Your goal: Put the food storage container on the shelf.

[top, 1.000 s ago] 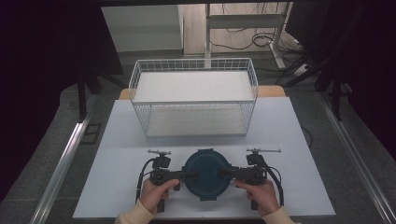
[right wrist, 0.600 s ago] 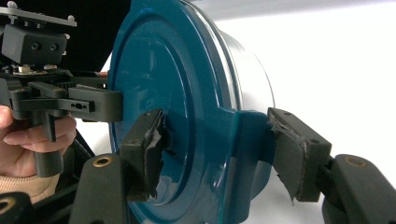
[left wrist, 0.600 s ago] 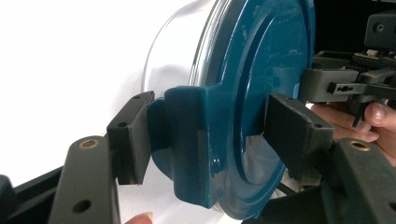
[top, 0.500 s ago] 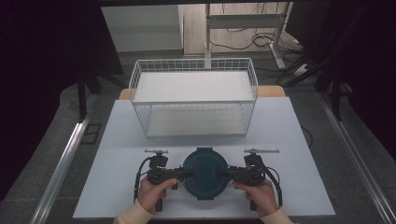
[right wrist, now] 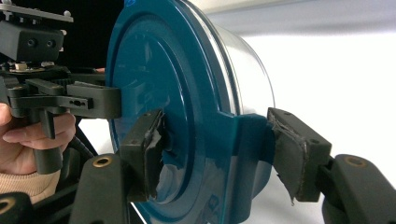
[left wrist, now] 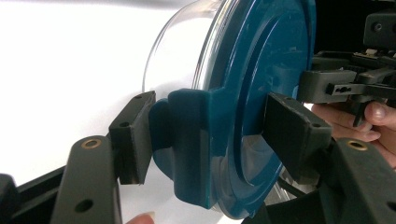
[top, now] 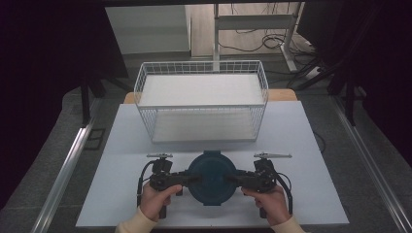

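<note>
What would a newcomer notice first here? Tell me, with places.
The round container with the dark blue lid, near the table's front edge, stands out: the left gripper and right gripper clamp its lid tabs from opposite sides. Behind it, at the table's far side, stands a white wire basket.

A round clear glass container with a dark blue plastic lid (top: 212, 178) sits on the white rectangular table (top: 121, 145), near the front edge, in the middle. Behind it stands a white wire basket (top: 202, 104). The left gripper (top: 187, 179) is at the container's left side, the right gripper (top: 238, 179) at its right side, each with its fingers (left wrist: 133, 135) on both sides of a lid tab.
</note>
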Available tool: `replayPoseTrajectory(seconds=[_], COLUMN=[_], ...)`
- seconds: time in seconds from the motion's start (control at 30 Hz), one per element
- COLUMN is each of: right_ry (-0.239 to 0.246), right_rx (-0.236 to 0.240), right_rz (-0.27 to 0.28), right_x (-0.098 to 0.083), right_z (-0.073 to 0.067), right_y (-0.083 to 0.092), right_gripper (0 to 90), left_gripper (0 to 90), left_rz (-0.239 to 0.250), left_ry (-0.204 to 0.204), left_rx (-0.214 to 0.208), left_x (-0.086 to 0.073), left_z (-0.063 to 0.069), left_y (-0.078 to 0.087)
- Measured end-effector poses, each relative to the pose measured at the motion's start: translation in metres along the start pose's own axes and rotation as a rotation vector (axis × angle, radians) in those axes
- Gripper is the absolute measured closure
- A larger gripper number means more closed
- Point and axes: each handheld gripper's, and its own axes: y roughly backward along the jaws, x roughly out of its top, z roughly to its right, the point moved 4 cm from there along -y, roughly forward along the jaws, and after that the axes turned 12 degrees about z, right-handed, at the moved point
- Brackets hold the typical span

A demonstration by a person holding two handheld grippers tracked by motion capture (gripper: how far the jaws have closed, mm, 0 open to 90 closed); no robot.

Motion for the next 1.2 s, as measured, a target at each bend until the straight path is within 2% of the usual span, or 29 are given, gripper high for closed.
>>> replayPoseTrajectory(seconds=[0.57, 1.0, 1.2], right_ry=[0.054, 0.089, 0.11], right_rx=[0.013, 0.013, 0.017], right_rz=[0.016, 0.036, 0.047], right_x=[0.014, 0.036, 0.049], right_z=[-0.01, -0.017, -0.022], right_y=[0.004, 0.006, 0.008], right_gripper=[38.6, 38.6, 38.6], left_gripper=[37.0, 37.3, 37.3], left_rz=[0.021, 0.035, 0.048], left_ry=[-0.029, -0.034, -0.052], left_rx=[-0.007, -0.026, -0.029], left_x=[0.012, 0.032, 0.045], left_z=[0.008, 0.013, 0.02], left_y=[0.007, 0.01, 0.013])
